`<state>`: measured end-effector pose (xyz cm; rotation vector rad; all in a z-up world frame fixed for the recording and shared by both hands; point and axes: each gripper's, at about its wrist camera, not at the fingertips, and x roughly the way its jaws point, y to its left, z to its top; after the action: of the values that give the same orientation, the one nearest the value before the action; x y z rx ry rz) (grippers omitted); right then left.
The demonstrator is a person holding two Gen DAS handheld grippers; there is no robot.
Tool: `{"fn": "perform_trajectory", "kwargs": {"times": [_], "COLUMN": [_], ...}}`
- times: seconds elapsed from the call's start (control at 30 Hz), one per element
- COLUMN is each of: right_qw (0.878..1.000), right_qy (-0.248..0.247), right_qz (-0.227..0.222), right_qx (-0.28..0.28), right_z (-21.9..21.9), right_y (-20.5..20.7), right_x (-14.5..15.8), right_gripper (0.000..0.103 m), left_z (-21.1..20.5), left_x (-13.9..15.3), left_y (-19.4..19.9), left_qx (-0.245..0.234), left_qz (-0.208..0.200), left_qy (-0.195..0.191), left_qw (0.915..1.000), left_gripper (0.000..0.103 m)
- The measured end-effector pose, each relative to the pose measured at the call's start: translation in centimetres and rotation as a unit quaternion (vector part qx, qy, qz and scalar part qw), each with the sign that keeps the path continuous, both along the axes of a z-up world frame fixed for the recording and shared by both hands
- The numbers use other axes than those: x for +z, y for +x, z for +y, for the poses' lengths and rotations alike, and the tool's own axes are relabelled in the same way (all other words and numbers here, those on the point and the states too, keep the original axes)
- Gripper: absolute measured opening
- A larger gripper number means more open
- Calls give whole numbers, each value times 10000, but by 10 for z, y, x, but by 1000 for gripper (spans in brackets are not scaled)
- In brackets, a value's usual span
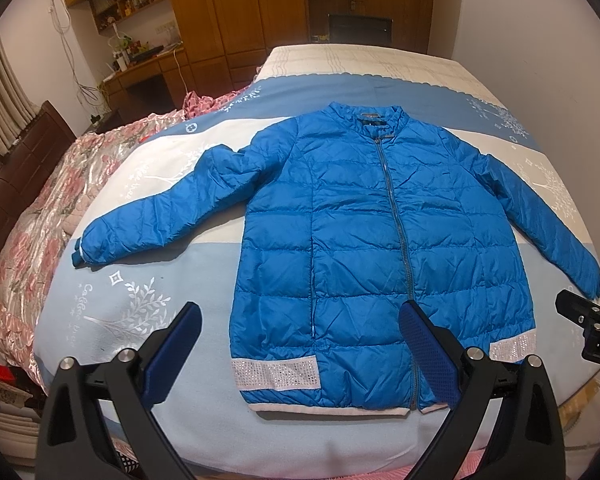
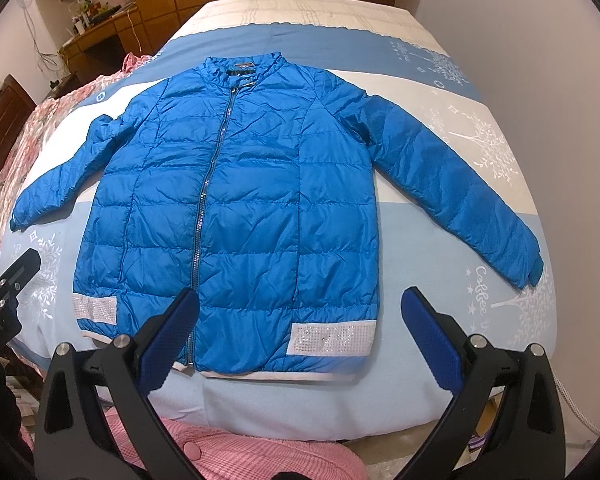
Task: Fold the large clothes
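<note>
1. Left wrist view: The blue quilted jacket (image 1: pixel 380 240) lay flat, front side up, on the bed (image 1: pixel 160 320), collar toward the far end and hem toward the camera. The zipper (image 1: pixel 396 232) was closed along the full front. Both sleeves were spread outward and angled down. White studded bands (image 1: pixel 274 374) sat near the hem on each side, above a pale ribbed edge. The fabric showed many creases.
2. Left wrist view: The left gripper (image 1: pixel 300 356) hovered above the hem, its fingers (image 1: pixel 428 344) wide apart and holding nothing. The right gripper (image 1: pixel 592 320) appeared at the right edge, near the sleeve cuff.
3. Right wrist view: The jacket (image 2: pixel 240 200) occupied the middle of the bed (image 2: pixel 460 360), sleeves extended to both sides.
4. Right wrist view: The right gripper (image 2: pixel 300 340) was positioned above the hem with its fingers (image 2: pixel 428 336) wide apart and empty. The left gripper (image 2: pixel 4 280) showed at the left edge. A pink checked garment (image 2: pixel 260 456) lay at the bottom of the view.
</note>
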<state>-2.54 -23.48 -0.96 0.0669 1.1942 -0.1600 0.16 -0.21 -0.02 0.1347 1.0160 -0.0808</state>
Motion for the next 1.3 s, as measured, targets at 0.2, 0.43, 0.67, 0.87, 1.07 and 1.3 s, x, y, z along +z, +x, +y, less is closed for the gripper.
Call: {"fn": "perform_trajectory", "kwargs": {"times": [0.2,0.43,0.67,0.87,1.07,1.3], "right_qw": [10000,10000,9999,9995,9963,9815], "right_qy": [5,8,108,126,194,331], "right_qz": [-2,-2,-77,-292,-361,-124], "right_qx": [0,2,1,-85,-757,-1880], "right_z": [0,-1,-8,-47,-151,-309], "right_y": [0,0,4,6,4,-10], "right_x": [-1,-1,-4,-20,-37,-73], "right_gripper": [100,100,100,100,100,100], "left_z": [0,2,1,-19,-75,-170], "left_x": [0,3,-1,-13,-24,-35], "left_y": [0,2,7,23,55,97], "left_qx": [7,16,19,-83,-361,-588], "left_qz": [2,20,29,110,42,-56], "left_qy": [4,6,47,-49,-3,-34], "left_qw": [10000,10000,10000,9999,9993,9983], "left_gripper": [99,99,99,99,99,99]}}
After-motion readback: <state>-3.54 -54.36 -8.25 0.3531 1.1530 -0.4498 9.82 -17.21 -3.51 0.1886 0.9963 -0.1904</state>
